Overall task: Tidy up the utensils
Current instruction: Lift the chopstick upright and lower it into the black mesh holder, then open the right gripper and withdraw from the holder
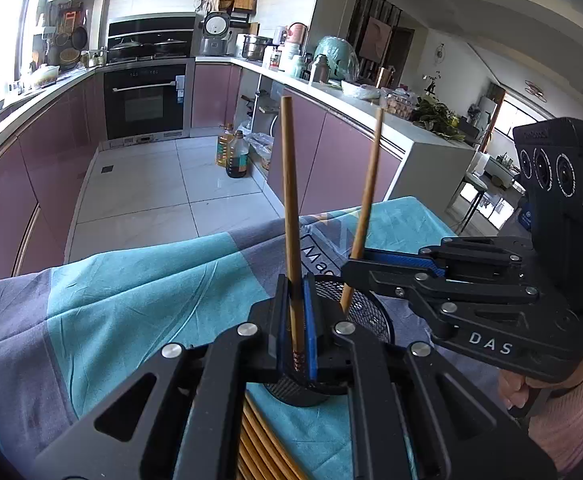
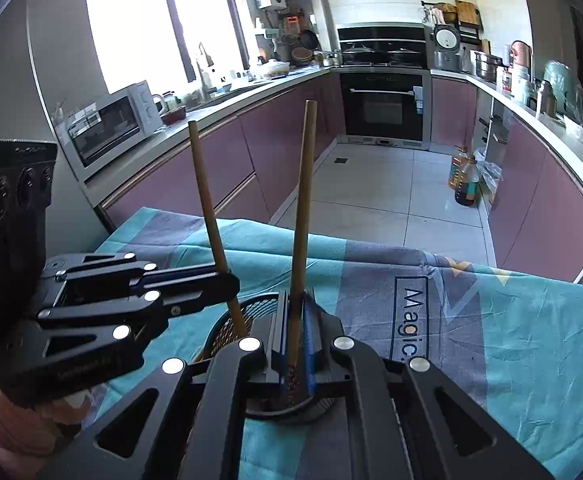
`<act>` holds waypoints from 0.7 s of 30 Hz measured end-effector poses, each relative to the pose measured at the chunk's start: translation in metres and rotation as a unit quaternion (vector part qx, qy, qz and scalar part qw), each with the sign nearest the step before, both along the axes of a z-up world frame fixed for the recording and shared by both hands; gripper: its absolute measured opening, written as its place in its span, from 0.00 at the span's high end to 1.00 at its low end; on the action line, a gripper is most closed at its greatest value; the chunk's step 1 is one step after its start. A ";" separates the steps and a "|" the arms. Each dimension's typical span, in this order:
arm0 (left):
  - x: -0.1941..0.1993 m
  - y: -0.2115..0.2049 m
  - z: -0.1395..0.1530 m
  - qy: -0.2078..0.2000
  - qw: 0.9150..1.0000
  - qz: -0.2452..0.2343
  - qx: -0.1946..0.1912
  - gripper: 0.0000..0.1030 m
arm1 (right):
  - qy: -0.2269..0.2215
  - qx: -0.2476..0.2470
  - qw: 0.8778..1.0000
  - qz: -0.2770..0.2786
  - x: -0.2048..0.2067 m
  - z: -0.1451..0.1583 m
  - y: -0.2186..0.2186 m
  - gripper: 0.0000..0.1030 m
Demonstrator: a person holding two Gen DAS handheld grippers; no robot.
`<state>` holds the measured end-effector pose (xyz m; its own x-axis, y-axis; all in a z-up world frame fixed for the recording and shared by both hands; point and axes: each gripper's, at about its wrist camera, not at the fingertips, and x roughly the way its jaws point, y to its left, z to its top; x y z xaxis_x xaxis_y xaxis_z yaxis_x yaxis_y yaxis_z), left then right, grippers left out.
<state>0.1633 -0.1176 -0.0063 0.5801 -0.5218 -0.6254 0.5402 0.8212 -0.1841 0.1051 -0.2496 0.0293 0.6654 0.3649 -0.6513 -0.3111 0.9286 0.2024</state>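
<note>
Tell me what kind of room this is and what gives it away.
A home kitchen, most likely. A built-in oven sits among pink cabinets, a microwave and a rice cooker stand on the counters, and cooking oil bottles stand on the tiled floor.

Two brown wooden chopsticks point(image 1: 291, 216) point(image 1: 365, 208) are held near-upright over a black mesh holder point(image 1: 365, 308), tips lowered into it.

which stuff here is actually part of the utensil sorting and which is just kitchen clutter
In the job:
left gripper shut on one chopstick
right gripper shut on the other chopstick
black mesh holder
spare chopsticks on the cloth

Just lying about:
oil bottles
rice cooker
microwave
</note>
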 end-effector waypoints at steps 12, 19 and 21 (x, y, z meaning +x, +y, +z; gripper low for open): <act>-0.008 0.017 -0.006 0.003 1.000 0.017 -0.017 0.90 | -0.001 0.002 1.000 -0.016 0.007 -0.008 0.002 0.88; -0.035 0.051 0.004 -0.039 0.998 0.052 -0.023 0.67 | -0.040 0.007 0.999 -0.012 -0.025 0.004 0.000 0.74; -0.046 0.063 0.004 -0.053 0.996 0.063 -0.015 0.61 | -0.059 0.010 0.998 0.004 -0.042 0.010 0.002 0.69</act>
<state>0.1168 -0.0544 -0.0020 0.7043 -0.4581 -0.5423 0.4504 0.8788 -0.1574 0.0627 -0.2478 0.0395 0.7340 0.3829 -0.5609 -0.3413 0.9220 0.1828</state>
